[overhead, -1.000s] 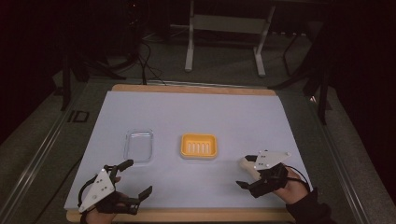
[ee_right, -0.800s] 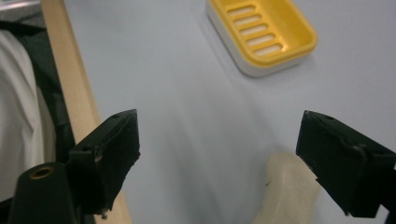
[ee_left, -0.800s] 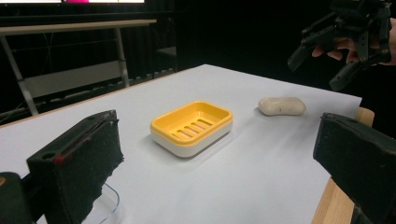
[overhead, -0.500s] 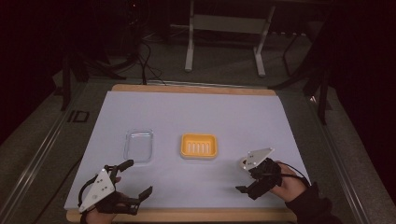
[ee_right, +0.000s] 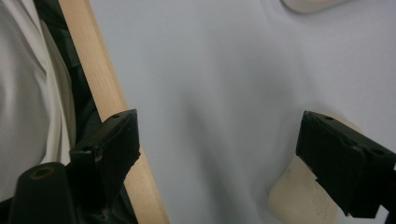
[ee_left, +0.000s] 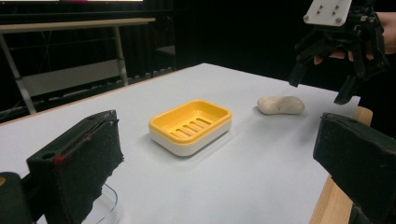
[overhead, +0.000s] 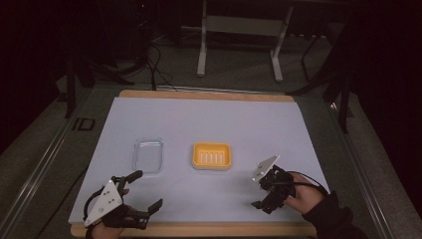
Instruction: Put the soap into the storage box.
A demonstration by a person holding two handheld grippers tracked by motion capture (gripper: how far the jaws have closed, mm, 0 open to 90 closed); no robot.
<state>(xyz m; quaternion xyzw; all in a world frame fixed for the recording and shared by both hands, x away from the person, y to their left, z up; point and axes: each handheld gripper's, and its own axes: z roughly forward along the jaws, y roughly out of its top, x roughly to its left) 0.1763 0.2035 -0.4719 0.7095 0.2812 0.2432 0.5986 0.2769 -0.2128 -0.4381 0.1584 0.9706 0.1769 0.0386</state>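
Note:
A pale oval soap bar [ee_left: 280, 105] lies on the white table to the right of a yellow soap dish [overhead: 212, 155] [ee_left: 191, 123]. My right gripper [overhead: 266, 191] [ee_left: 336, 70] hangs open just above the soap, tilted down at it. In the right gripper view the soap [ee_right: 301, 198] sits partly behind one jaw, not between the two, and the right gripper [ee_right: 224, 154] holds nothing. My left gripper [overhead: 148, 189] [ee_left: 217, 172] rests open near the table's front left edge, facing the dish.
A clear plastic tray [overhead: 148, 154] lies left of the dish, close to my left gripper. The table's wooden front edge [ee_right: 100, 88] runs right beside my right gripper, with the person's pale clothing [ee_right: 28, 102] beyond it. Table legs and cables stand past the far edge.
My right gripper has shifted left and tipped down over the soap, hiding it in the high view. The left gripper has stayed put.

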